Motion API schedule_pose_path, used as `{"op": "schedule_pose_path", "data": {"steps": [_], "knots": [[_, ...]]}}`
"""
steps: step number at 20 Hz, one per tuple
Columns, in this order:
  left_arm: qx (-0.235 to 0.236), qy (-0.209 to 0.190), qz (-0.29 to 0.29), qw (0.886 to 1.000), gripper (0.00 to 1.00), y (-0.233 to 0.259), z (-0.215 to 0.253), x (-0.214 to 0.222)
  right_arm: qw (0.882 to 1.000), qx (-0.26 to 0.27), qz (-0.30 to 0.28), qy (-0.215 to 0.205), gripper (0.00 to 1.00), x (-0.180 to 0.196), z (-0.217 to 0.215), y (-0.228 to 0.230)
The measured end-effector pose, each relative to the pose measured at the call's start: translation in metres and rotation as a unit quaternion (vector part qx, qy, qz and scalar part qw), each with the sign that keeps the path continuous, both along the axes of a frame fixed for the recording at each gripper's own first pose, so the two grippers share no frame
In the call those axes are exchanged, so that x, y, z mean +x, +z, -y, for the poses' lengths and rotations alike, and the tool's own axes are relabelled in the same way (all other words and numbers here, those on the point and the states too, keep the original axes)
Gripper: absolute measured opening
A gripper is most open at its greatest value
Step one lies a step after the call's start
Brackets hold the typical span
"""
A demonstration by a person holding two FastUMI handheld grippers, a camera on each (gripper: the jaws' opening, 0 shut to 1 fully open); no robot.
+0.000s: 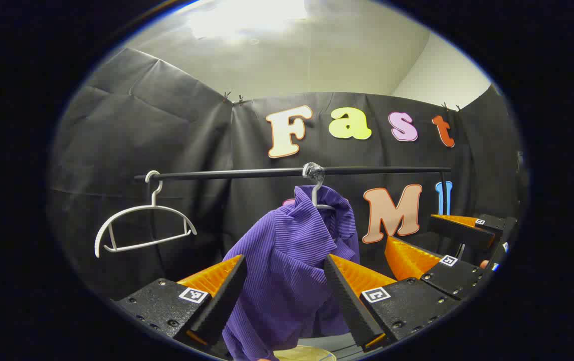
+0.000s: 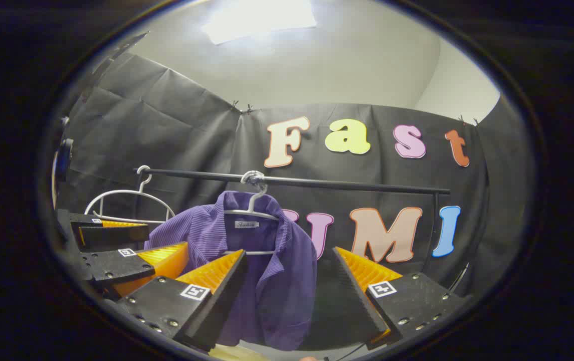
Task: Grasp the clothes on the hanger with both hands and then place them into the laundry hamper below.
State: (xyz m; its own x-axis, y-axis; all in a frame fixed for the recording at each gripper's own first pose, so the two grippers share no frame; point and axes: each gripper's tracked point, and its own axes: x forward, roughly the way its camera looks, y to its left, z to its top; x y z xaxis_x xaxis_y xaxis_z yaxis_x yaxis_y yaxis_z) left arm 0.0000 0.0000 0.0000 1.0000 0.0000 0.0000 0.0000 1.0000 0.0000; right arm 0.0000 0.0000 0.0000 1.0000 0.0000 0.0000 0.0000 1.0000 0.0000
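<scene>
Shirt (image 1: 287, 260) hangs from a hanger (image 2: 256, 213) on the rail (image 1: 266, 173), drooping straight down, its long axis vertical. Beside it hangs a bare hanger (image 1: 141, 225). The left gripper (image 1: 284, 288) has its fingers spread wide with the cloth showing right between them, apparently the nearer one. The right gripper (image 2: 287, 281) is likewise spread, gripping nothing, the shirt lying toward its left finger. A pale rim (image 1: 304, 354) shows below, likely the hamper.
</scene>
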Motion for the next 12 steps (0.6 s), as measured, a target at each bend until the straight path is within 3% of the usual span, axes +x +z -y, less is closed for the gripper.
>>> {"op": "schedule_pose_path", "data": {"steps": [12], "knots": [[0.005, 0.000, -0.025, 1.000, 0.95, -0.003, 0.000, 0.012, 1.000, -0.010, 0.002, 0.005, 0.96, 0.001, 0.012, -0.001]]}}
